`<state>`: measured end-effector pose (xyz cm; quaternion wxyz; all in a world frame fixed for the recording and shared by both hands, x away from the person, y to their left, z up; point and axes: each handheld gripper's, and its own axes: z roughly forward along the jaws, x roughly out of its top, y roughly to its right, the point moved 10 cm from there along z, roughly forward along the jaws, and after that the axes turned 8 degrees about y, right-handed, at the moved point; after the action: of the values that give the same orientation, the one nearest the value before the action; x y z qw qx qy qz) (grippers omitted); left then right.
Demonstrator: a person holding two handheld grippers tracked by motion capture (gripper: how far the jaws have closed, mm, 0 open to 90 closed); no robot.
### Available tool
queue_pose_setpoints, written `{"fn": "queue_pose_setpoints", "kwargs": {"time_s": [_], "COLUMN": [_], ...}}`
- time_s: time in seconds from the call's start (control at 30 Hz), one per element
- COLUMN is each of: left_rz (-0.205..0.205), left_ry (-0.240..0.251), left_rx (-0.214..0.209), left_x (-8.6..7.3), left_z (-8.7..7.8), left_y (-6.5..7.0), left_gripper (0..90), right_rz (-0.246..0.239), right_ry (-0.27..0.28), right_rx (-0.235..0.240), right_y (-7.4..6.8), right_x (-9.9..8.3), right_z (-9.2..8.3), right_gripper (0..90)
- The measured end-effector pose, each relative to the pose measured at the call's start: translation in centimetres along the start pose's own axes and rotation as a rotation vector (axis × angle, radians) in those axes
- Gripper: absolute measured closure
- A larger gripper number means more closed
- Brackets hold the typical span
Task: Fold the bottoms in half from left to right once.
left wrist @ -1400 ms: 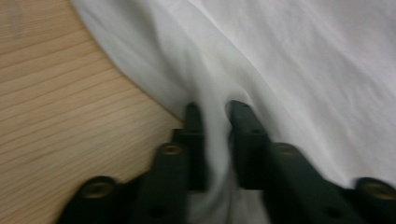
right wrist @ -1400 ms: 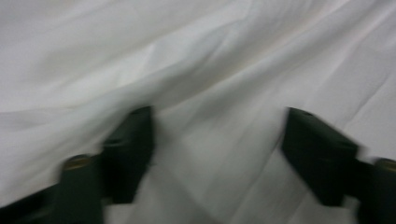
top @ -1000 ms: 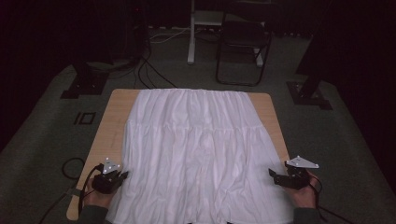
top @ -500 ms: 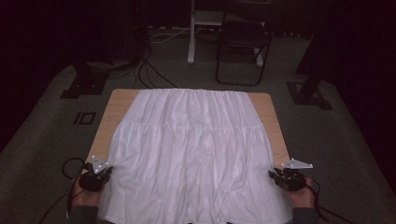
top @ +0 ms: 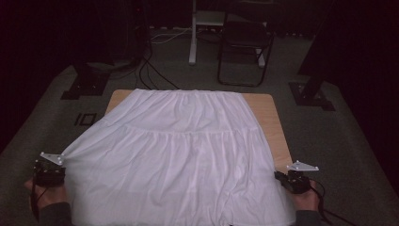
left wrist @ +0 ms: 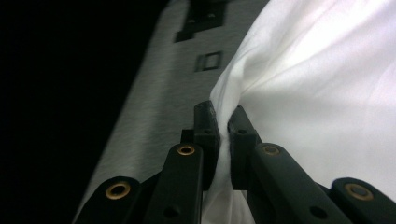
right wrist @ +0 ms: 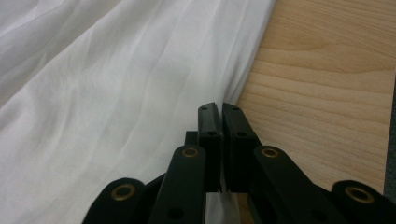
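The left claw (left wrist: 223, 122) is clamping a fold of the white skirt (top: 179, 160) at its near left corner, with the cloth squeezed between the two jaws and running down behind them. That corner is hanging past the left edge of the wooden surface (top: 269, 123), over the grey floor (left wrist: 163, 88), and the fabric is making a tight ridge from the claw toward the middle.

The right claw (right wrist: 219, 112) has just been closing, and its jaws are now standing together on the thin right hem of the skirt (a small piece of white is showing below them), near the right edge of the surface.

The skirt is lying flat over most of the surface, waistband at the far side, hem toward the person. I think the step in hand is spreading the near hem.

To do it well, both hands should be pulling outward evenly and staying low, so the hem is stretching straight without lifting the far part. The right grip looks shallow, so a gentle pull is safer than a sudden one.
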<state>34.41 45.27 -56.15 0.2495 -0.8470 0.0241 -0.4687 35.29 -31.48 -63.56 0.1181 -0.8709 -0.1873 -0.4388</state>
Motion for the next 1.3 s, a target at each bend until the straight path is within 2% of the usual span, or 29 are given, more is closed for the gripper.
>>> {"fn": "queue_pose_setpoints", "kwargs": {"time_s": [0.07, 0.13, 0.2, 0.3, 0.37, 0.5, 0.67, 0.73, 0.77, 0.87, 0.9, 0.93, 1.0, 1.03, 1.07, 1.1, 1.13, 1.17, 1.2, 1.3], "left_rz": [0.032, 0.032, 0.047, 0.053, 0.085, 0.093, 0.106, 0.120, 0.131, 0.144, 0.151, 0.159, 0.163, 0.179, 0.193, 0.201, 0.226, 0.238, 0.259, 0.317], "left_ry": [0.044, 0.099, 0.148, 0.221, 0.254, 0.323, 0.385, 0.408, 0.417, 0.446, 0.458, 0.469, 0.482, 0.491, 0.498, 0.501, 0.501, 0.494, 0.482, 0.432], "left_rx": [-0.047, -0.103, -0.141, -0.248, -0.305, -0.479, -0.686, -0.761, -0.796, -0.912, -0.957, -1.015, -1.099, -1.146, -1.211, -1.247, -1.319, -1.360, -1.411, -1.445], "left_x": [1.3, 2.9, 4.5, 6.9, 8.3, 10.9, 13.9, 15.1, 15.6, 17.3, 17.8, 18.4, 19.1, 19.4, 19.7, 19.7, 19.6, 19.4, 18.9, 17.3], "left_z": [-1.4, -3.0, -4.6, -6.8, -8.1, -10.5, -13.0, -14.0, -14.5, -16.3, -17.0, -18.1, -19.9, -21.0, -22.5, -23.5, -24.9, -25.7, -26.7, -26.8], "left_y": [1.3, 2.6, 3.9, 6.3, 8.0, 11.9, 17.0, 19.1, 20.2, 23.9, 25.2, 27.0, 29.8, 31.4, 33.6, 35.0, 37.2, 38.5, 40.7, 45.0], "left_gripper": [85.8, 85.7, 85.7, 85.6, 85.6, 85.5, 85.5, 85.5, 85.5, 85.5, 85.5, 85.5, 85.5, 85.5, 85.4, 85.4, 85.5, 85.4, 85.1, 83.1], "right_rz": [0.001, 0.006, -0.001, -0.006, -0.002, 0.001, -0.008, -0.021, -0.036, -0.055, -0.053, -0.039, -0.026, -0.024, -0.019, -0.019, -0.016, -0.014, -0.017, -0.015], "right_ry": [0.004, 0.006, 0.003, 0.004, 0.006, 0.009, 0.008, 0.006, 0.002, -0.017, -0.019, -0.016, -0.011, -0.007, -0.002, -0.002, -0.002, -0.001, -0.002, -0.005], "right_rx": [0.007, 0.014, 0.015, 0.016, 0.023, 0.024, 0.015, -0.014, -0.047, -0.156, -0.174, -0.173, -0.165, -0.164, -0.160, -0.160, -0.159, -0.160, -0.163, -0.163], "right_y": [-0.1, -0.2, -0.4, -0.5, -0.5, -0.5, -0.5, -0.2, 0.1, 1.3, 1.6, 1.7, 1.8, 1.8, 1.9, 1.9, 1.9, 1.9, 1.9, 1.8], "right_x": [0.0, 0.1, 0.2, 0.2, 0.2, 0.2, 0.2, 0.3, 0.3, 0.4, 0.4, 0.5, 0.5, 0.5, 0.5, 0.5, 0.5, 0.5, 0.5, 0.5], "right_z": [0.1, 0.2, 0.2, 0.3, 0.3, 0.3, 0.3, 0.4, 0.4, 0.4, 0.4, 0.4, 0.5, 0.5, 0.4, 0.4, 0.4, 0.4, 0.4, 0.4], "right_gripper": [86.7, 86.5, 86.1, 86.1, 86.1, 86.2, 87.1, 87.7, 87.9, 88.1, 88.1, 88.0, 87.9, 87.9, 87.8, 87.8, 87.8, 87.7, 87.5, 86.5]}}
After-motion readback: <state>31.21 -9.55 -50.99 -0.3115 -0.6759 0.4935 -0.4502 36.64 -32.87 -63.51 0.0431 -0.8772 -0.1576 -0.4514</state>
